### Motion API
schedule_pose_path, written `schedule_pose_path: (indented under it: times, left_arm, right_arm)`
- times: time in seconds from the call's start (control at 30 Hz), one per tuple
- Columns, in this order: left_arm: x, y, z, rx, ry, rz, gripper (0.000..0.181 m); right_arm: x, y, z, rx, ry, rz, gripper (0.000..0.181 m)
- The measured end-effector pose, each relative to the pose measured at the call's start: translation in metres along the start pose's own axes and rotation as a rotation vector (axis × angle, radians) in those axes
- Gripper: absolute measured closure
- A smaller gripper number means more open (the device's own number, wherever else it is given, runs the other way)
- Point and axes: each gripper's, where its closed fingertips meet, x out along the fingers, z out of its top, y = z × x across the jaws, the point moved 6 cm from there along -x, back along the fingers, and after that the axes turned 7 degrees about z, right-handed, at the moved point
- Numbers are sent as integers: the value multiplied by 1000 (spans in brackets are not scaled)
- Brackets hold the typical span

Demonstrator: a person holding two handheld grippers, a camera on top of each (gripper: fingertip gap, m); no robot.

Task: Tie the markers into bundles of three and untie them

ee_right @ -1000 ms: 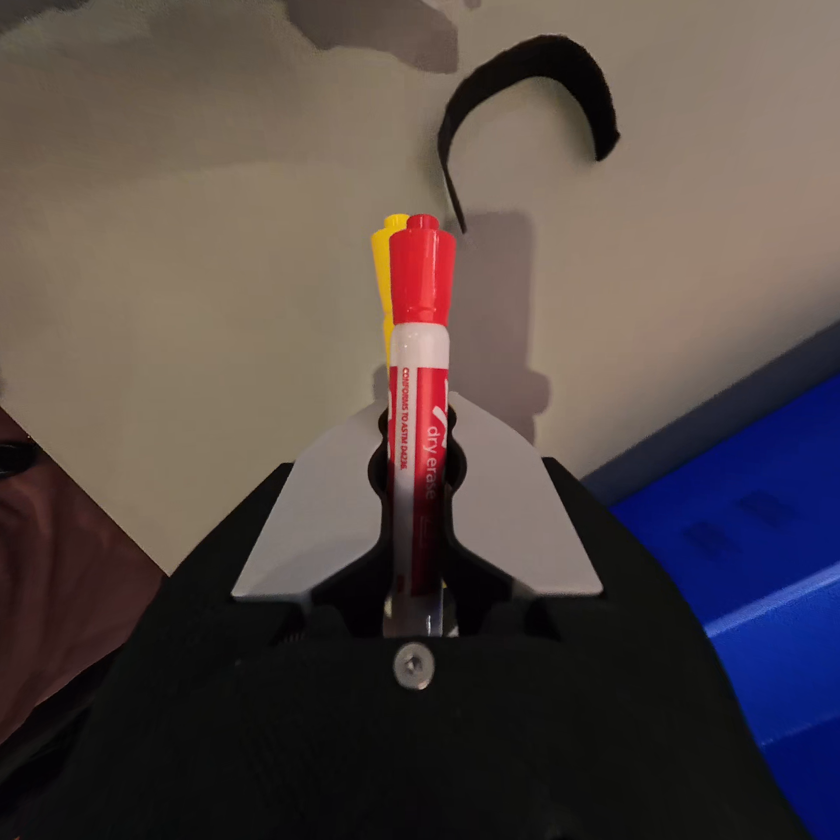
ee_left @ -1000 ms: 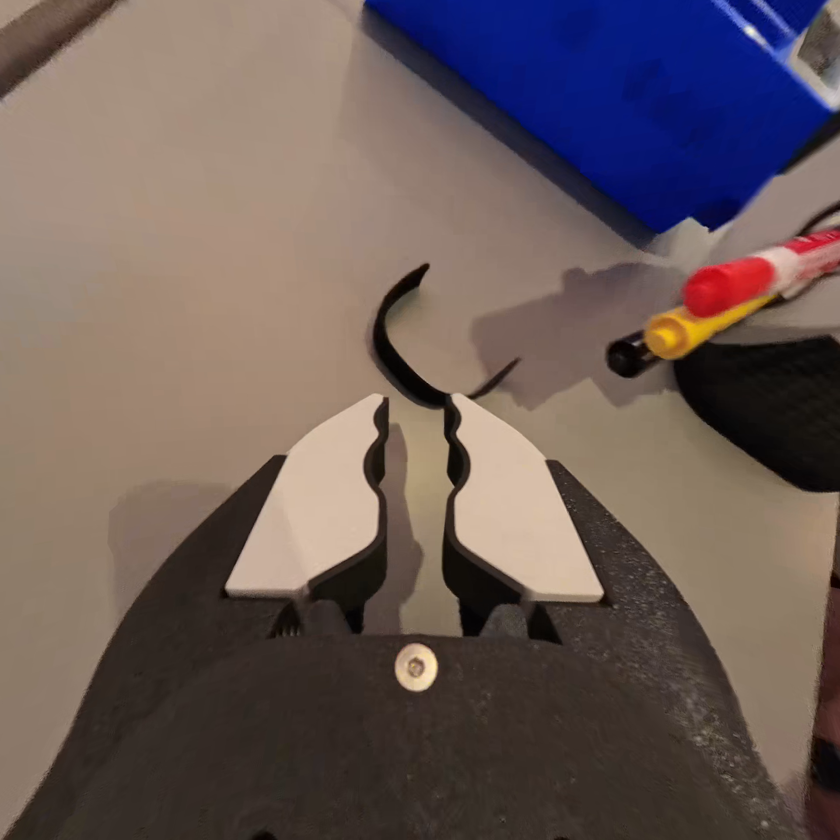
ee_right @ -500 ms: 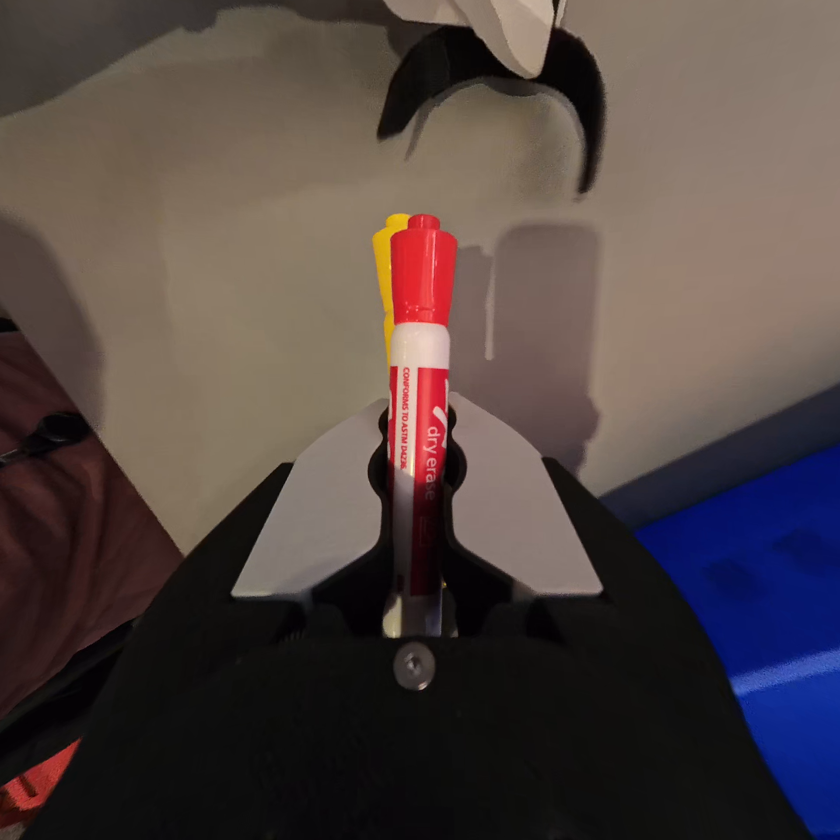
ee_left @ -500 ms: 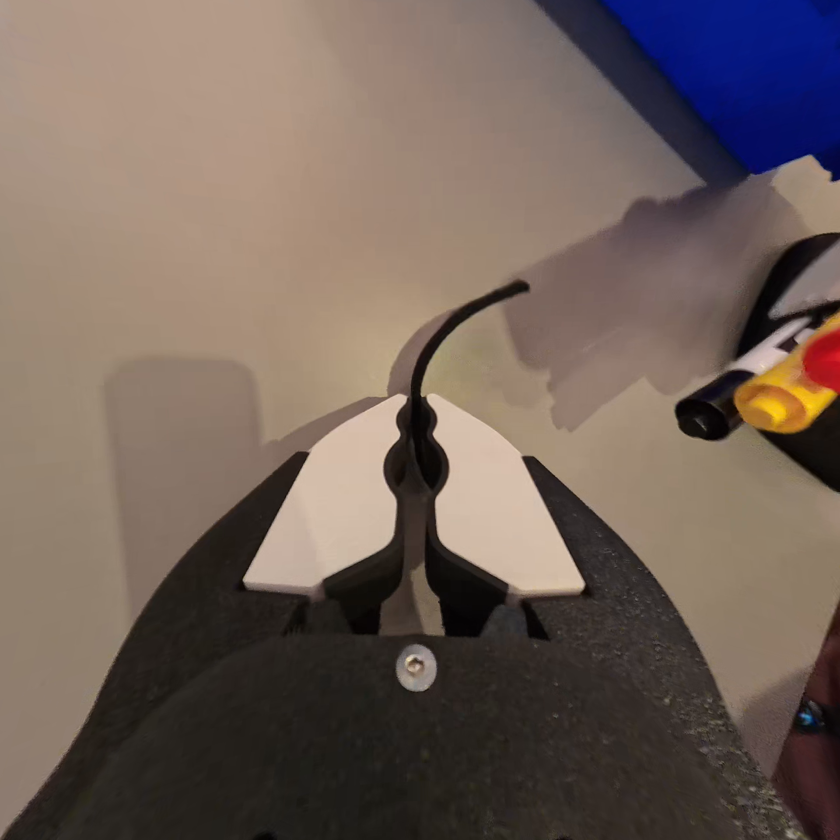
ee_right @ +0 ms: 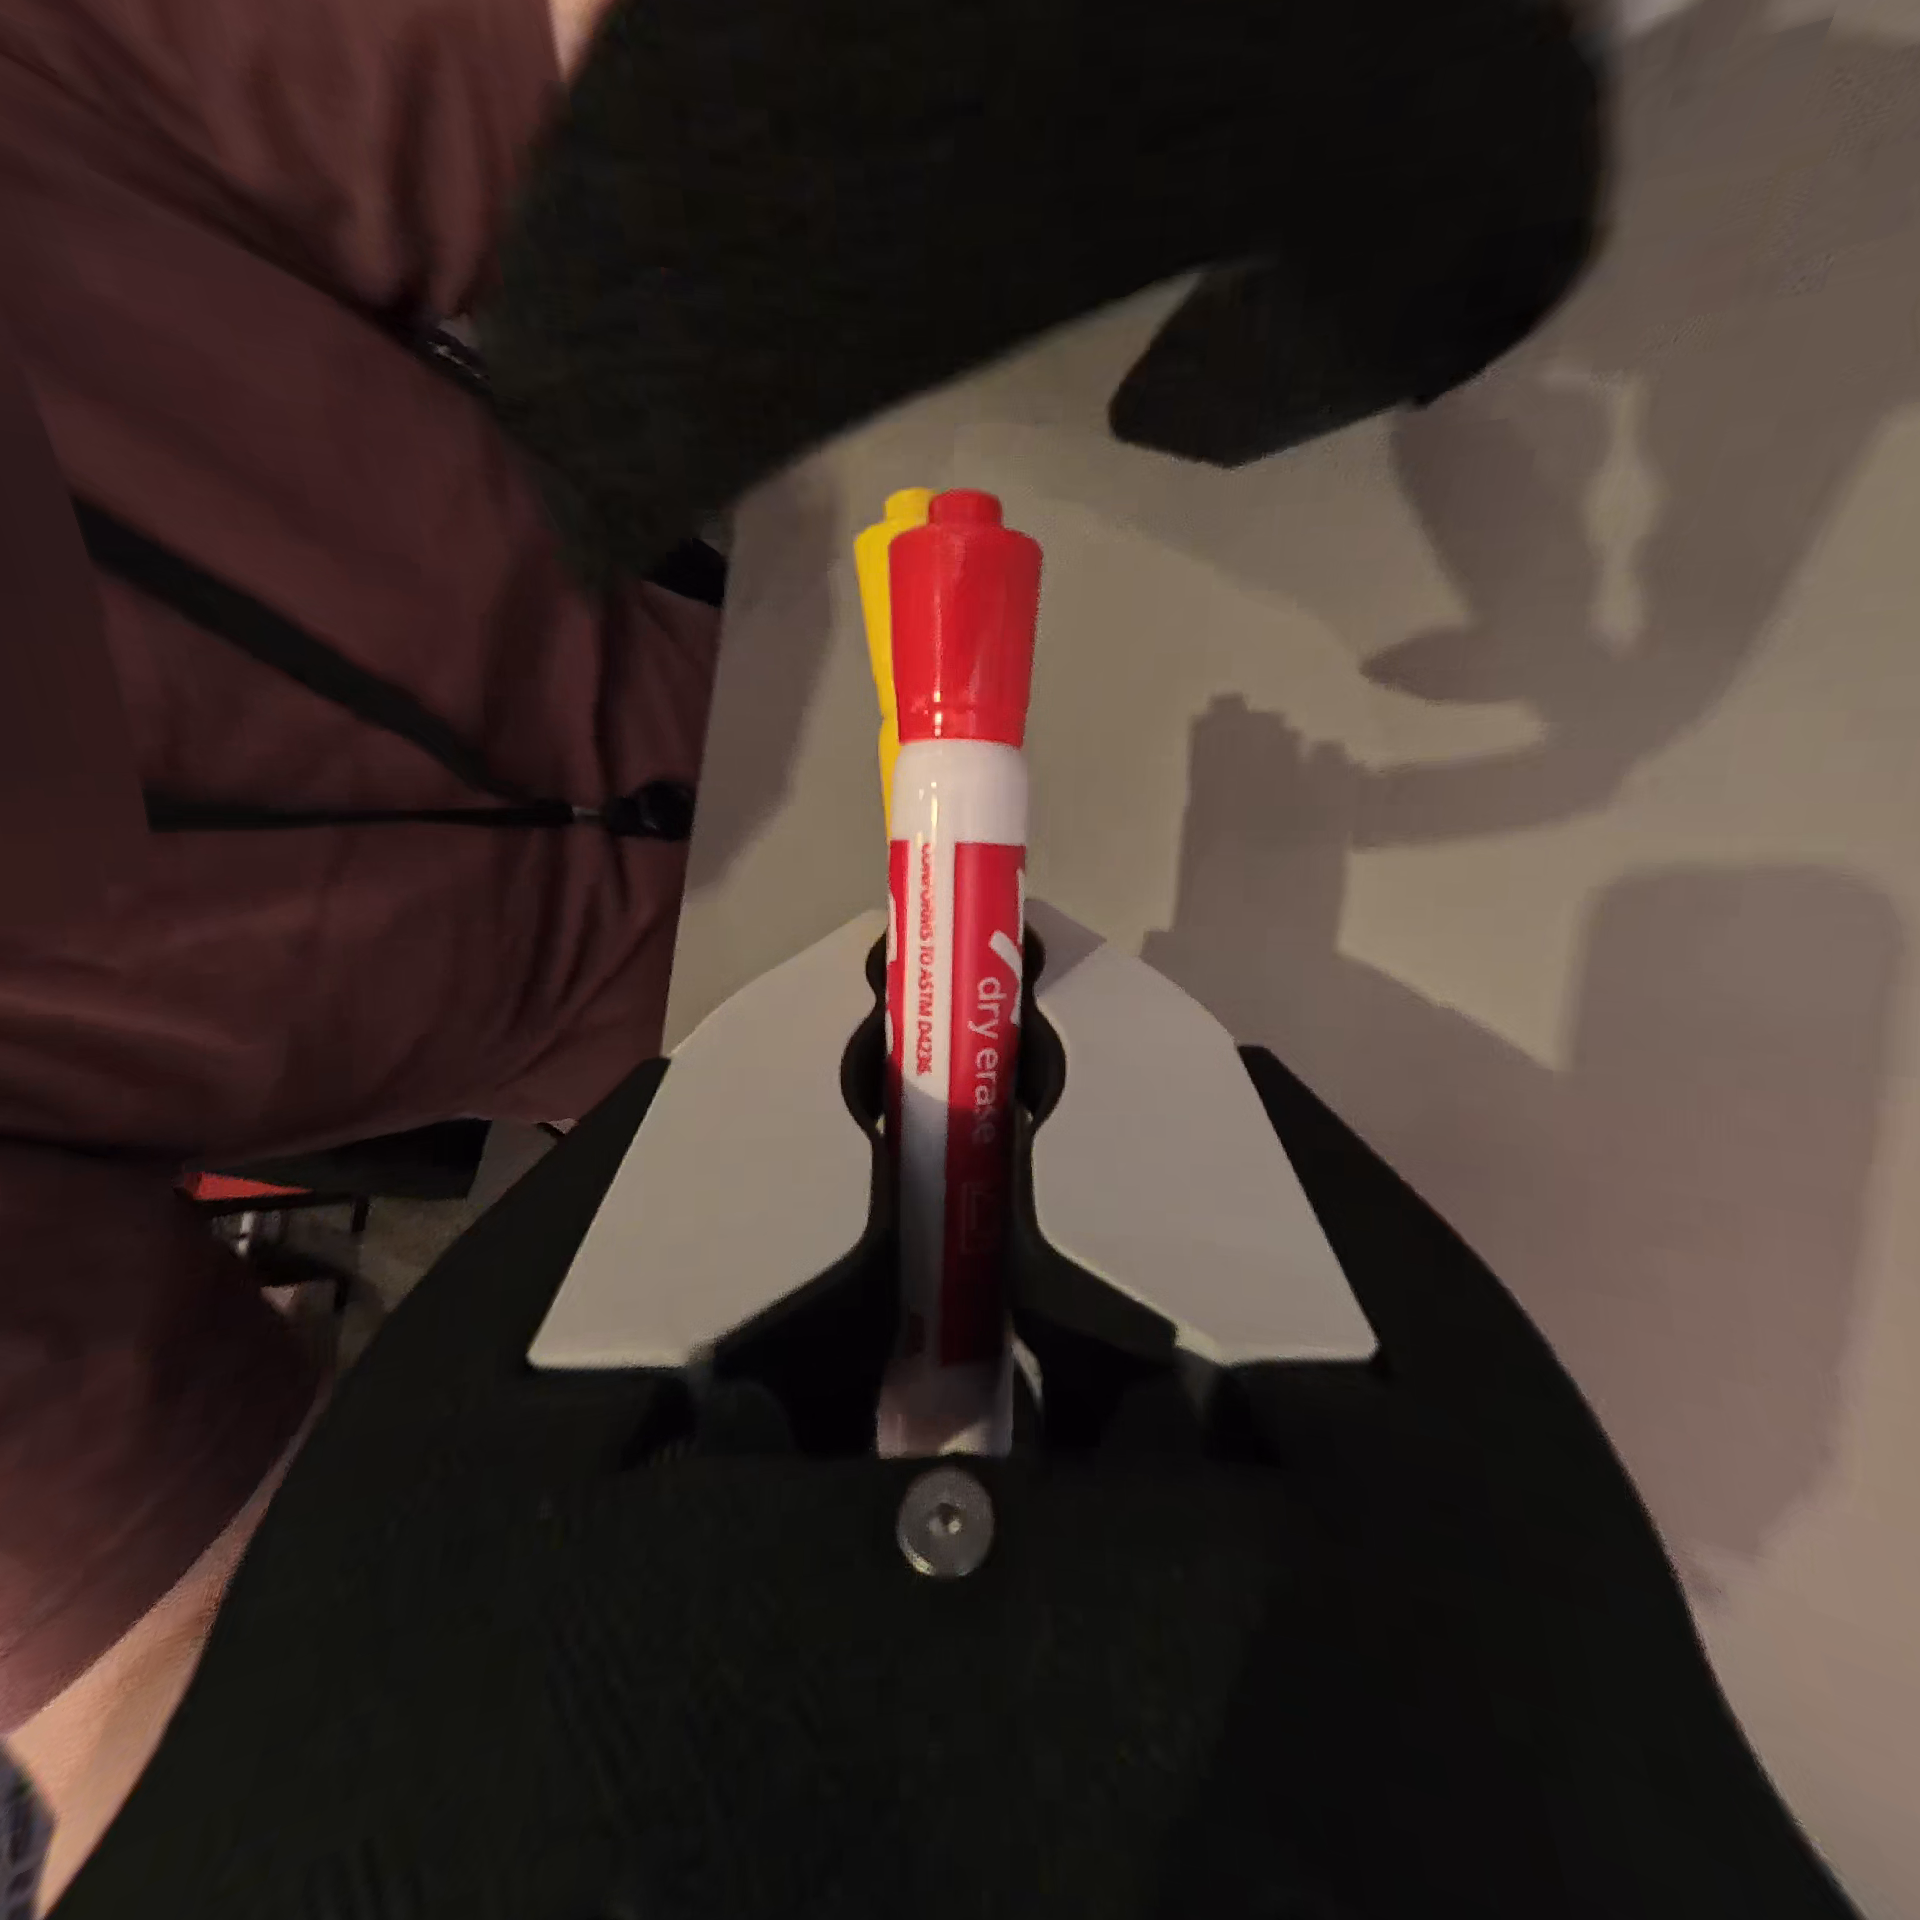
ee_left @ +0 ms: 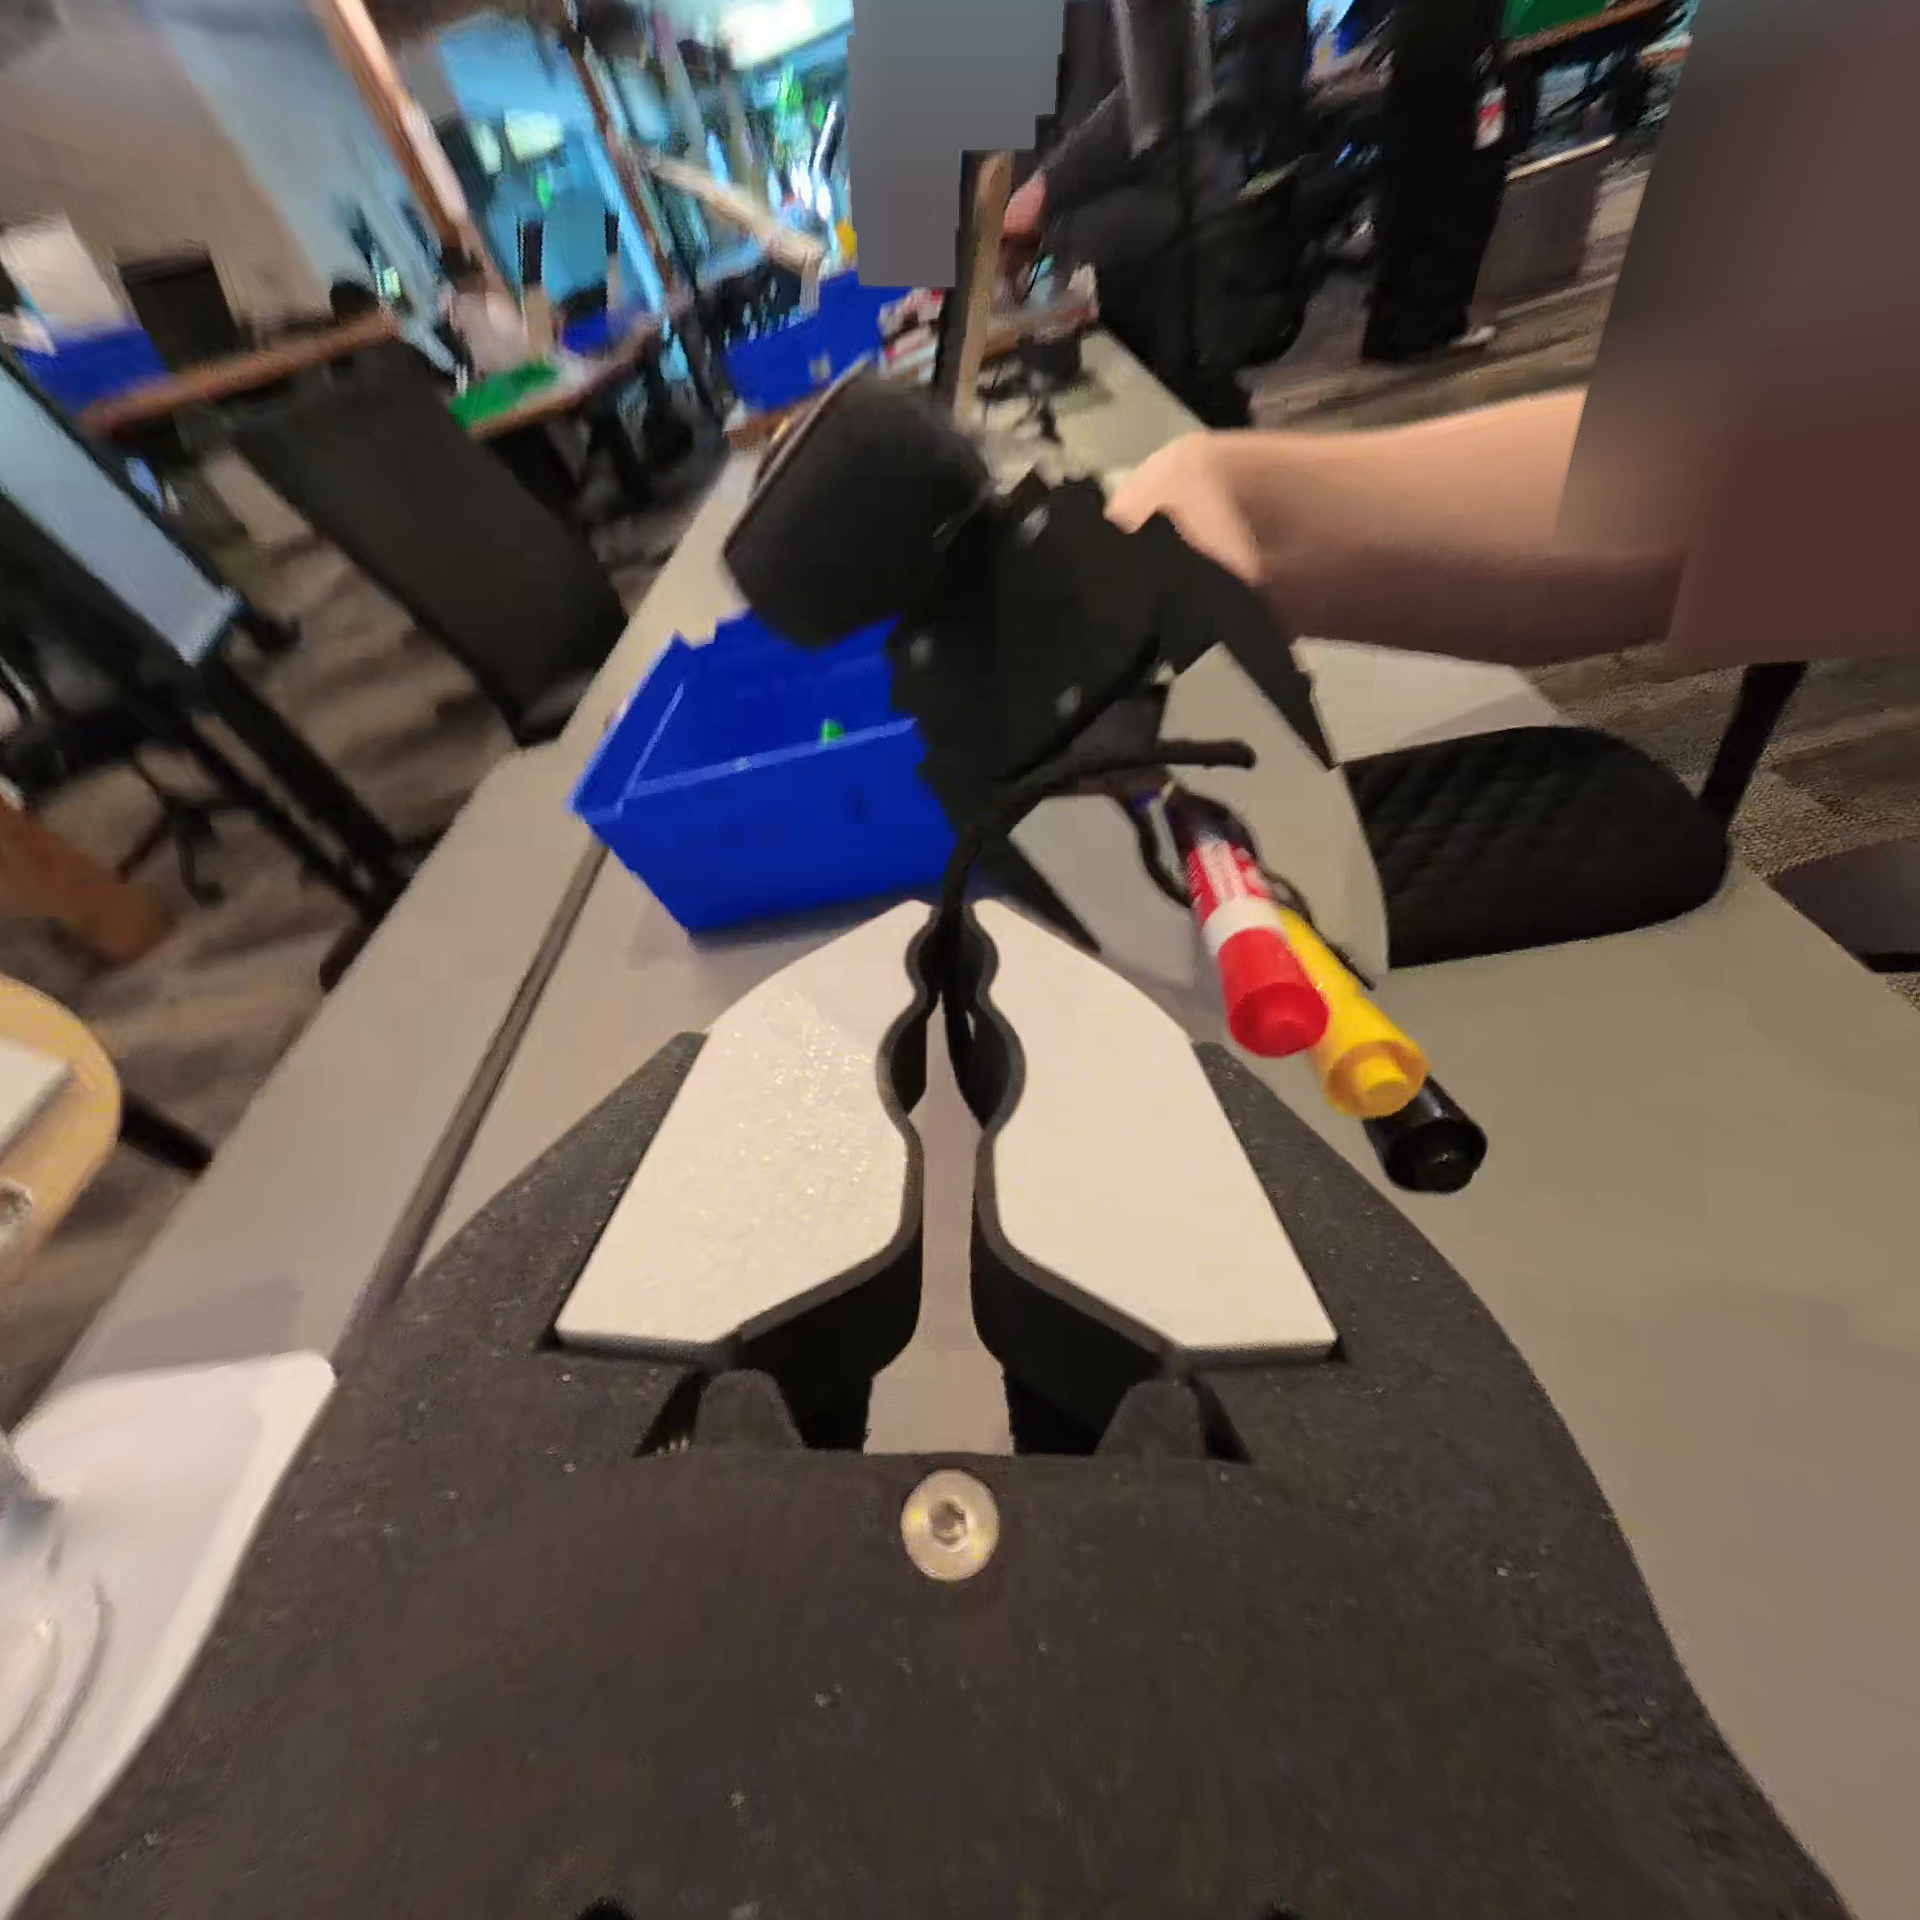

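Observation:
My left gripper (ee_left: 951, 925) is shut on a thin black strap (ee_left: 961, 883) that rises from its tips toward the right gripper's black body (ee_left: 997, 634). That right gripper holds three markers in the left wrist view: red (ee_left: 1247, 956), yellow (ee_left: 1356, 1039) and black (ee_left: 1429, 1138), caps pointing toward me. In the right wrist view my right gripper (ee_right: 956, 935) is shut on the red marker (ee_right: 961, 727) with the yellow one (ee_right: 873, 603) behind it; the black one is hidden. The left gripper's dark body (ee_right: 1039, 229) hangs above them.
A blue bin (ee_left: 758, 779) stands on the grey table (ee_left: 1662, 1351) beyond my left gripper. A black chair seat (ee_left: 1538, 831) is at the table's right edge. A person's forearm (ee_left: 1403, 530) holds the right gripper. A maroon jacket (ee_right: 260, 623) fills the left of the right wrist view. Tip to tip, the grippers are about 11 cm apart.
My left gripper closed on the strap lying on the table and lifted it, tilting up level. The right gripper kept its hold on the markers and swung toward the person's body.

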Motion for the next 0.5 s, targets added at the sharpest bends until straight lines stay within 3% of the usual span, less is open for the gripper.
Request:
schedule_pose_path:
  times: [0.27, 0.5]
  left_arm:
    - [-13, -26, 17, 242, -44, -122, 179]
    - [-21, -32, 15, 303, -55, -156, 179]
  right_arm:
    - [9, 6, 33, -111, 98, 140, 161]
    - [5, 6, 48, -204, 102, 69, 161]
